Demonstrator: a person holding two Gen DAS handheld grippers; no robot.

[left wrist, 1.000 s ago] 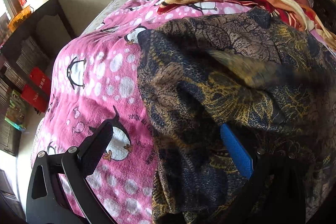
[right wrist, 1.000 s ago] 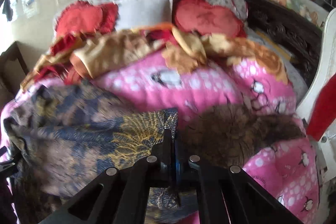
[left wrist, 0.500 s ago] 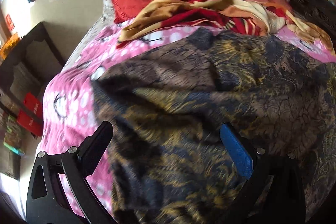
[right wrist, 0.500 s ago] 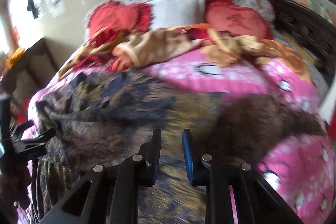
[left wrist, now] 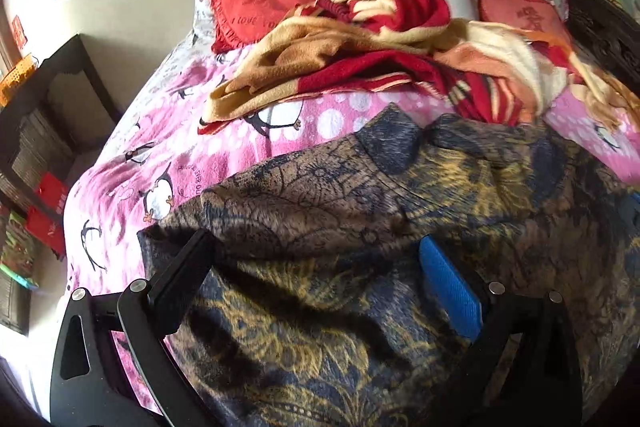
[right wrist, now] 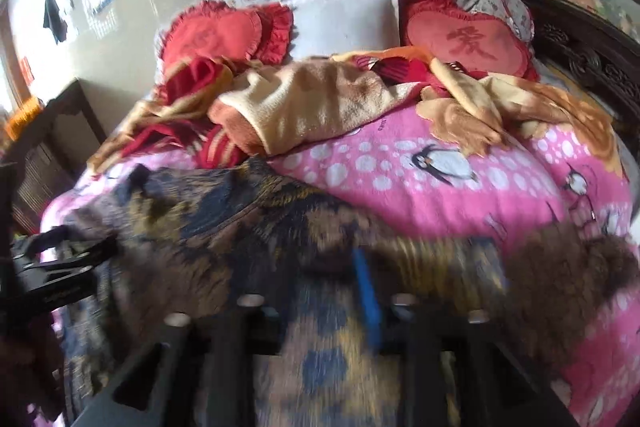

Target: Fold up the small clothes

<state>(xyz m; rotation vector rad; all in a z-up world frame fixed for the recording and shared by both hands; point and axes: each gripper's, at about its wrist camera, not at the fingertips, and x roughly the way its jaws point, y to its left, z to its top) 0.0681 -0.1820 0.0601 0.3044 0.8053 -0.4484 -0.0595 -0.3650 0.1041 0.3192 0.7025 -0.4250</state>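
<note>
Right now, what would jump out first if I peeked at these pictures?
A dark blue-and-gold patterned garment sprawls across the near half of the bright pink penguin blanket. Behind it lies a crumpled red-and-tan blanket, with red heart cushions by the headboard.

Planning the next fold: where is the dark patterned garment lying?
The dark blue-and-gold patterned garment lies on the pink penguin blanket, nearer than the red-and-tan fleece blanket.
</note>
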